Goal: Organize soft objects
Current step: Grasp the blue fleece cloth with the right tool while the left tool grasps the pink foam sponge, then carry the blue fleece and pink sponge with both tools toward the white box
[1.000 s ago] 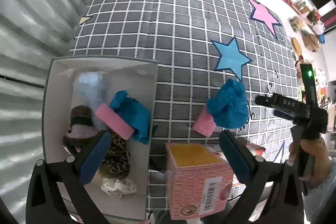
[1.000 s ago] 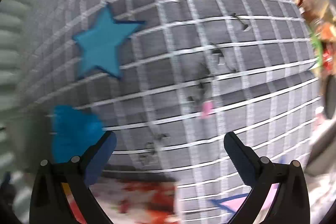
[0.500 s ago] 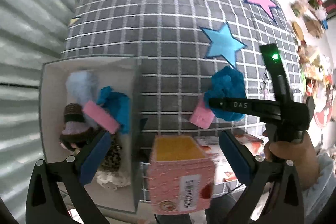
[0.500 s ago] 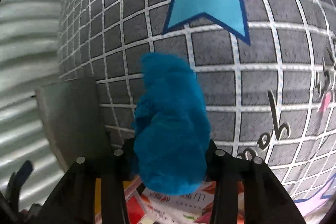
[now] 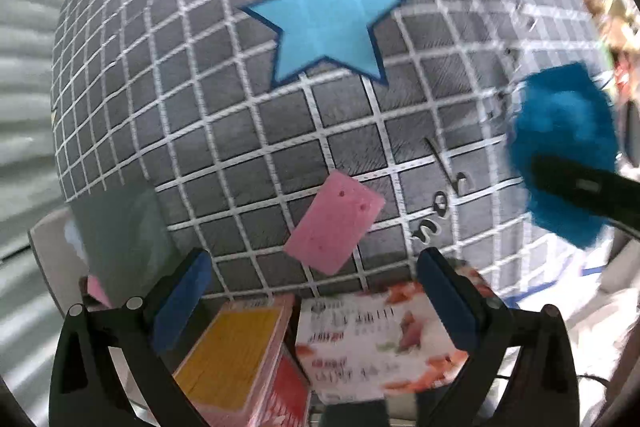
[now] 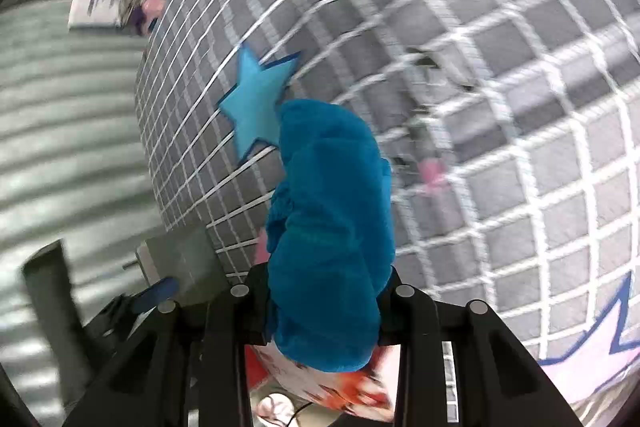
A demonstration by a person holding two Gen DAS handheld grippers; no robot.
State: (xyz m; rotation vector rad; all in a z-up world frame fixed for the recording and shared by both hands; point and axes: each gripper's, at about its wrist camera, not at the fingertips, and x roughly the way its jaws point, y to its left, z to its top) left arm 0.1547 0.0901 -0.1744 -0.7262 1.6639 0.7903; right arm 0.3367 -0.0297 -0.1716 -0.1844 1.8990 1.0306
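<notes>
Right wrist view: the right gripper (image 6: 324, 311) is clamped on the blue fluffy cloth (image 6: 328, 239), so next it probably goes into the white box (image 6: 180, 259) just left of it, while the left gripper (image 5: 316, 299) is wide open, holding nothing, above the pink sponge (image 5: 334, 223).

The right gripper (image 6: 320, 311) has clamped the blue cloth (image 6: 328, 227) and lifted it off the rug; in the left view it now hangs at right of frame. The left gripper (image 5: 312, 299) has swung down over the pink sponge (image 5: 334, 223), box (image 5: 52, 255) sliding to the lower left edge.
</notes>
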